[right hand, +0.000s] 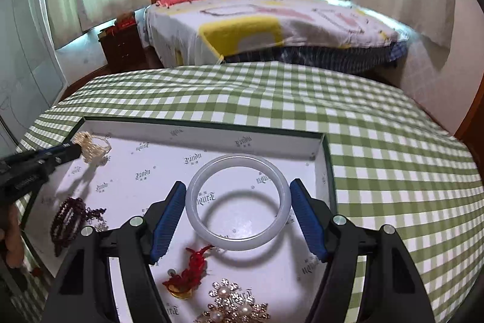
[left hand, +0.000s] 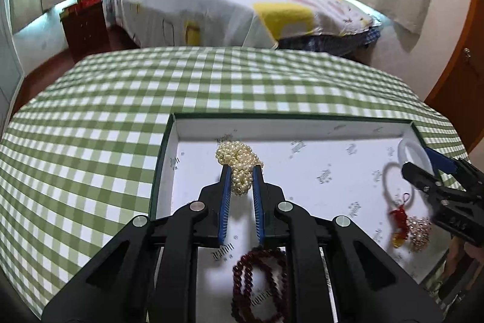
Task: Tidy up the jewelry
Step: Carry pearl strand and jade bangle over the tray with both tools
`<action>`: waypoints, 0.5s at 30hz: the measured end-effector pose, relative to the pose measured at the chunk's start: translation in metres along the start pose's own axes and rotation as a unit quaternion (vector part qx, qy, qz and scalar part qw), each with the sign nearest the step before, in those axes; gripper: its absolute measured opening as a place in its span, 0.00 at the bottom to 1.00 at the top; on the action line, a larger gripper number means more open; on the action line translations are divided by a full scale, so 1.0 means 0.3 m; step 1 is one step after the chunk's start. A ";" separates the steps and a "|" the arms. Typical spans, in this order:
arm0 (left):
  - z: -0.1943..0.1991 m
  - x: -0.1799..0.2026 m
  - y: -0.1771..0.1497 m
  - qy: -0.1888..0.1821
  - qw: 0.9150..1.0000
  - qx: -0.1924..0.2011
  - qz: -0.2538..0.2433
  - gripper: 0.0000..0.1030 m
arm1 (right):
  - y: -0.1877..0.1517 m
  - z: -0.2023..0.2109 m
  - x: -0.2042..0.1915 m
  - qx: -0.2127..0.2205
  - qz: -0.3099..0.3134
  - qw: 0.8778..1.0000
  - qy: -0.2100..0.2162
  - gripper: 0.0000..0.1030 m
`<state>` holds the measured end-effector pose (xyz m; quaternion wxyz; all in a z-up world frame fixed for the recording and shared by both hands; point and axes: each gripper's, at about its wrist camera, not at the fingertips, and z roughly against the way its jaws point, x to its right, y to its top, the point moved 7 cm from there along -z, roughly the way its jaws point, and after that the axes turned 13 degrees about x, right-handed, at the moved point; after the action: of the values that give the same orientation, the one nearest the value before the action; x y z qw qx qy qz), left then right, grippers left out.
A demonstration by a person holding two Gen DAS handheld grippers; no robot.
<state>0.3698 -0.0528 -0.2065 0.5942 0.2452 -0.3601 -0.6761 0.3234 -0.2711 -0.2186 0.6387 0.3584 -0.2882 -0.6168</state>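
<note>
A shallow white box [left hand: 302,126] [right hand: 211,129] with dark green rim lies on the checked tablecloth. My left gripper [left hand: 241,171] is shut on a bunch of cream pearls [left hand: 239,164], also in the right wrist view [right hand: 90,149], near the box's far left corner. My right gripper [right hand: 239,189] is open around a white jade bangle [right hand: 239,202], which casts a shadow below it on the box floor; the blue pads [right hand: 169,217] stand just beside it. The bangle [left hand: 413,155] shows at the box's right side. In the box lie a dark red bead bracelet [left hand: 260,277] [right hand: 66,220], a red tassel charm [left hand: 399,217] [right hand: 189,274] and a pearl brooch [left hand: 419,232] [right hand: 236,304].
The table with the green-and-white checked cloth [left hand: 90,126] [right hand: 393,141] extends left and far of the box. Beyond it stand a bed [left hand: 227,5] and a dark wooden nightstand [left hand: 84,23]. Curtains hang along the walls.
</note>
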 end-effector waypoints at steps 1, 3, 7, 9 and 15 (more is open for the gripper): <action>-0.009 -0.003 -0.008 -0.001 1.000 -0.006 0.003 0.14 | 0.000 -0.002 0.001 -0.004 0.004 1.000 -0.003 0.67; -0.026 -0.006 -0.012 -0.004 1.000 -0.021 0.011 0.14 | -0.003 -0.022 0.008 -0.022 0.010 1.000 -0.011 0.67; -0.049 -0.001 -0.017 -0.001 0.999 -0.041 0.007 0.14 | -0.025 -0.060 0.009 -0.061 0.008 0.998 -0.010 0.67; -0.066 0.004 -0.022 -0.001 0.999 -0.053 0.007 0.14 | -0.038 -0.071 0.001 -0.078 0.015 0.997 -0.010 0.67; -0.104 0.023 -0.042 0.001 0.997 -0.072 0.009 0.18 | -0.061 -0.083 0.005 -0.104 0.013 0.994 -0.007 0.67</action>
<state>0.3843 -0.0652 -0.2349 0.6169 0.1984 -0.3122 -0.6946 0.3329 -0.2696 -0.2480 0.6787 0.2821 -0.2313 -0.6374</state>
